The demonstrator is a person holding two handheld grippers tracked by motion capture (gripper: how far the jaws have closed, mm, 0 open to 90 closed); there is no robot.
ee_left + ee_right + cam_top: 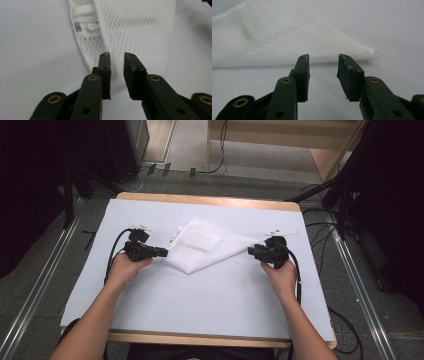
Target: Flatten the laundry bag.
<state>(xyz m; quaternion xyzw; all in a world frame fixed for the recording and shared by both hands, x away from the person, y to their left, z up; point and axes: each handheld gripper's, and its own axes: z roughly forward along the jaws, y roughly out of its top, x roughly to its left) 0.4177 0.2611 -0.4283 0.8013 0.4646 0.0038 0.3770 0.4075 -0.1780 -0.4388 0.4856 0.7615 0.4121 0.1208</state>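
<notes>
We recorded one white mesh laundry bag, folded to a rough triangle, lying flat near the middle of the table's white sheet. Its net showed a fine diamond weave; one white zipper strip ran along the hem (seen in the left gripper view). We counted two grippers. The left gripper stood spread over the bag's edge, pinching nothing. The right gripper stood spread, just short of the bag's pointed corner.

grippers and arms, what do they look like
Both are black handheld grippers, left gripper and right gripper, each with two flat black jaws, brass-coloured pivot rivets, a trailing black cable and a white tag on top. The forearms are bare, no sleeves showing.
</notes>
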